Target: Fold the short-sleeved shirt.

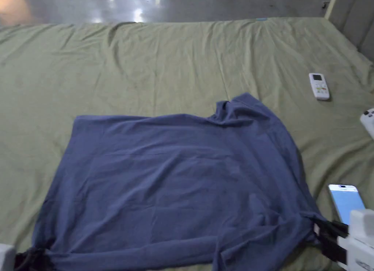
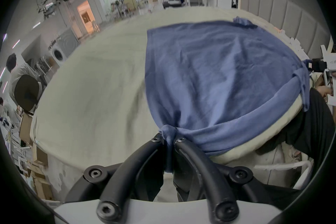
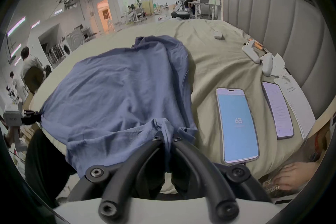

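Observation:
A blue short-sleeved shirt (image 1: pixel 175 180) lies spread over the green bedsheet (image 1: pixel 153 70), its near edge rolled into a band along the bed's front. My left gripper (image 1: pixel 34 257) pinches the near left corner of the shirt (image 2: pixel 218 73); in the left gripper view its black jaws (image 2: pixel 168 139) are shut on a bunched blue fold. My right gripper (image 1: pixel 321 231) holds the near right corner of the shirt (image 3: pixel 118 91); in the right gripper view its jaws (image 3: pixel 166 138) are shut on gathered blue cloth. A sleeve (image 1: pixel 241 103) sticks up at the far right.
A white remote (image 1: pixel 319 86) lies at the far right of the bed. A lit phone (image 1: pixel 346 201) rests close to my right gripper, with a second phone (image 3: pixel 277 109), papers and white controllers (image 3: pixel 258 57) beyond. A padded headboard (image 3: pixel 272 28) runs along the right. People stand far left.

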